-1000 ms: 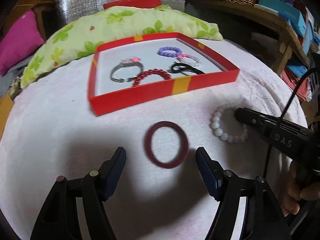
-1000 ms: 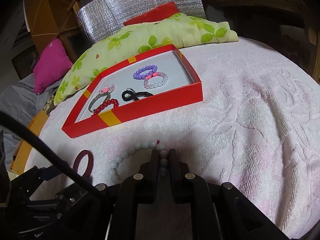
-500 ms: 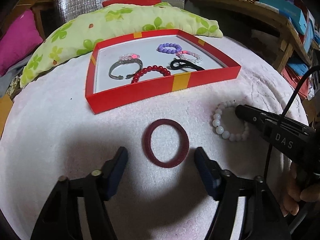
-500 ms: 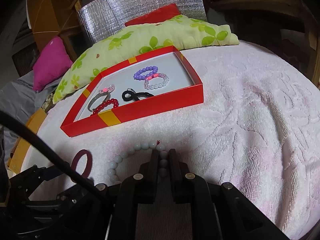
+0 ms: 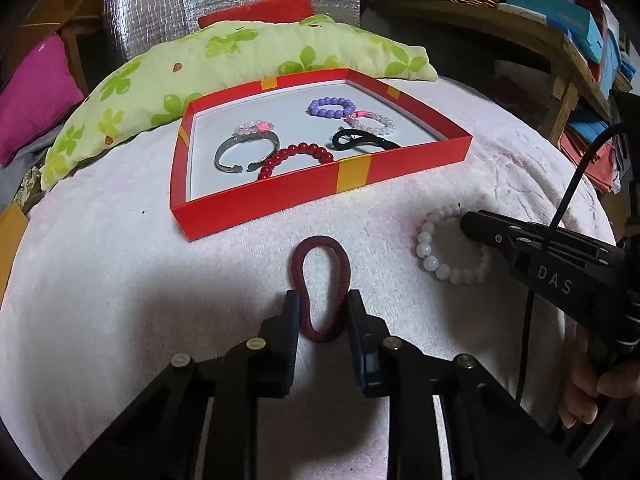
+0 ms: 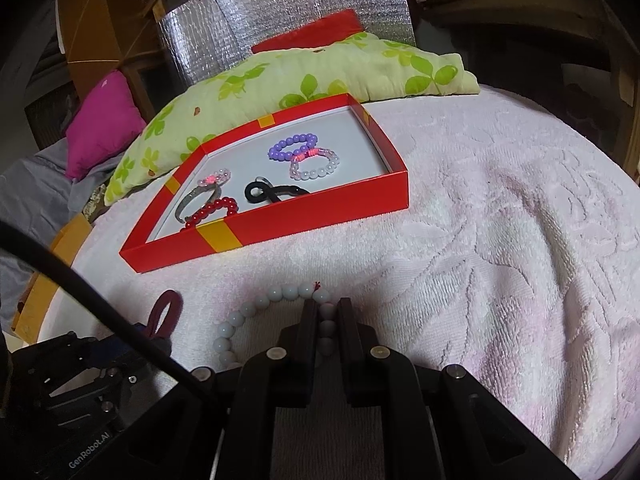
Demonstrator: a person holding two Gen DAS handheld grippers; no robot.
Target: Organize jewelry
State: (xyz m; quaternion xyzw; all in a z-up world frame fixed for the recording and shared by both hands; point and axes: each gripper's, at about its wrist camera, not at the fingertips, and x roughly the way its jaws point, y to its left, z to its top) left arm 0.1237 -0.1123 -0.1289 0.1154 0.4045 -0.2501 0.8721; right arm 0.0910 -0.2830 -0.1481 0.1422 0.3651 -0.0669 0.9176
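The left gripper (image 5: 322, 312) is closing on a dark red hair tie (image 5: 320, 286) that lies on the pink towel (image 5: 120, 280); its fingers already squeeze the loop from both sides into a narrow teardrop, so the tie is pinched between them. The right gripper (image 6: 327, 320) has its fingers pressed together on the near side of a white bead bracelet (image 6: 272, 320), with a few beads caught between them while the rest of the ring rests on the towel. Both pieces lie just in front of the red box (image 5: 280, 200), which already holds a silver bangle (image 5: 246, 150), a red bead bracelet (image 5: 298, 156), a black hair tie (image 5: 360, 140), a purple bead bracelet (image 5: 331, 106) and a clear bead bracelet (image 5: 370, 122). Several slips look possible from here. The hair tie is springy and held only at its near end, so it may pop out sideways when lifted. The round, smooth beads could roll out of the narrow grip, or the elastic string might stretch if the far side snags on the towel's loops. The two grippers sit near each other, and the right one's cable (image 5: 572, 192) hangs between them, so moving together toward the box could cause a bump. A low carry might also catch the box's front wall and shove it.
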